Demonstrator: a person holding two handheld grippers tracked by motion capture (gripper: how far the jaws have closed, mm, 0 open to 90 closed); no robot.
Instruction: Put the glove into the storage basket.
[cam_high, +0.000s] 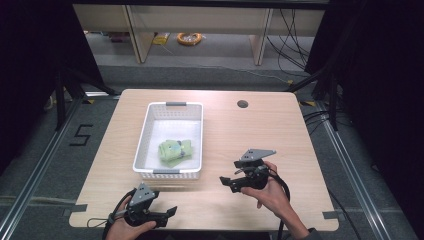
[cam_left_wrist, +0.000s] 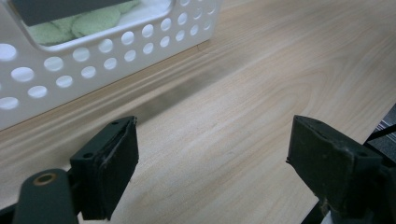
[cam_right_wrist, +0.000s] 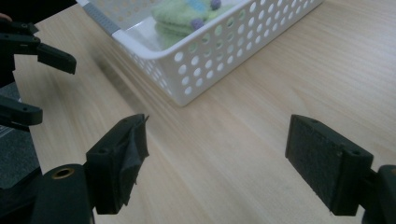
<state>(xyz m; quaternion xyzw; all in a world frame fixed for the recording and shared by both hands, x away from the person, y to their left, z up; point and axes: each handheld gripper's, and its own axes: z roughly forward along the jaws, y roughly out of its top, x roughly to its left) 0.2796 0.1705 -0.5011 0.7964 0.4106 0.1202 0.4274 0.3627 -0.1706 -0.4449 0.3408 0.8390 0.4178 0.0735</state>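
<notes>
A white perforated basket (cam_high: 143, 132) stands on the wooden table, left of centre. Inside it lies a folded green cloth item (cam_high: 175, 151) with small blue and purple spots. My left gripper (cam_high: 167, 215) rests by the table's front edge, below the basket, with its jaws wide apart and nothing between them. In the left gripper view the left gripper (cam_left_wrist: 212, 149) faces the basket's wall (cam_left_wrist: 140, 42). My right gripper (cam_high: 227, 183) is right of the basket's near corner, open and empty. The right gripper view shows the right gripper (cam_right_wrist: 217, 149), the basket (cam_right_wrist: 210, 56) and the green item (cam_right_wrist: 187, 11).
The table (cam_high: 260, 135) has a round cable hole (cam_high: 242, 104) near its far edge. In the right gripper view the left gripper (cam_right_wrist: 28, 70) shows at the left edge. Dark curtains and frame rails flank the table; shelving legs stand on the floor beyond.
</notes>
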